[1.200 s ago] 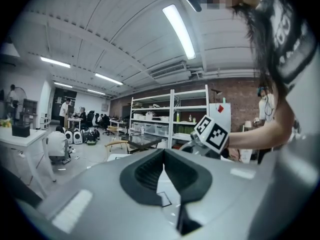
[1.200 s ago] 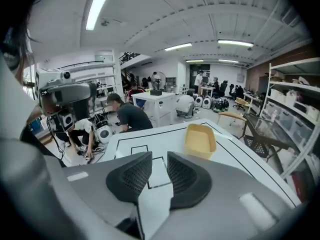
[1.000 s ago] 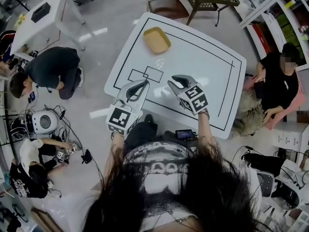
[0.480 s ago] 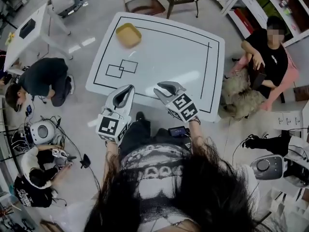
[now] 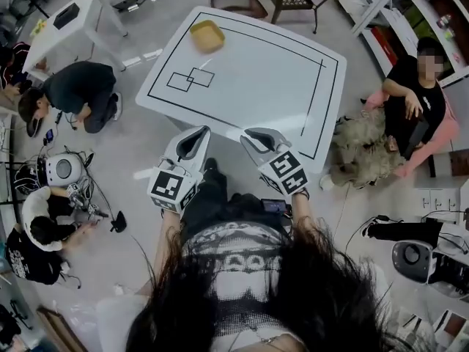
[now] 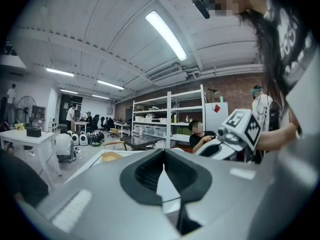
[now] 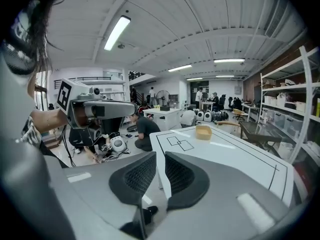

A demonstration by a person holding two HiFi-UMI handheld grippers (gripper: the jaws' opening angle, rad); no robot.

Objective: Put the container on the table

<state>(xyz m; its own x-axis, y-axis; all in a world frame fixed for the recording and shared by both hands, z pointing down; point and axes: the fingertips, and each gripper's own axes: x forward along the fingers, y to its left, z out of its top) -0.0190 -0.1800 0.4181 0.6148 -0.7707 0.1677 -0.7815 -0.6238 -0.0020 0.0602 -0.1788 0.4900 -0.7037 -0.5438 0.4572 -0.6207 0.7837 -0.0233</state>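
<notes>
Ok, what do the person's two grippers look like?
The left gripper and right gripper are pale grey shells with black ribbed claw pads, each carrying a white cube with black square markers. The right claw is closing with nothing in it.

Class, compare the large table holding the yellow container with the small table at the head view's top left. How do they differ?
The large table has a black border line and two drawn rectangles; the small table shows no lines. The large table holds a yellow container near a far corner; the small table carries a black box. The large table's top is much wider. Both tops are white.
</notes>
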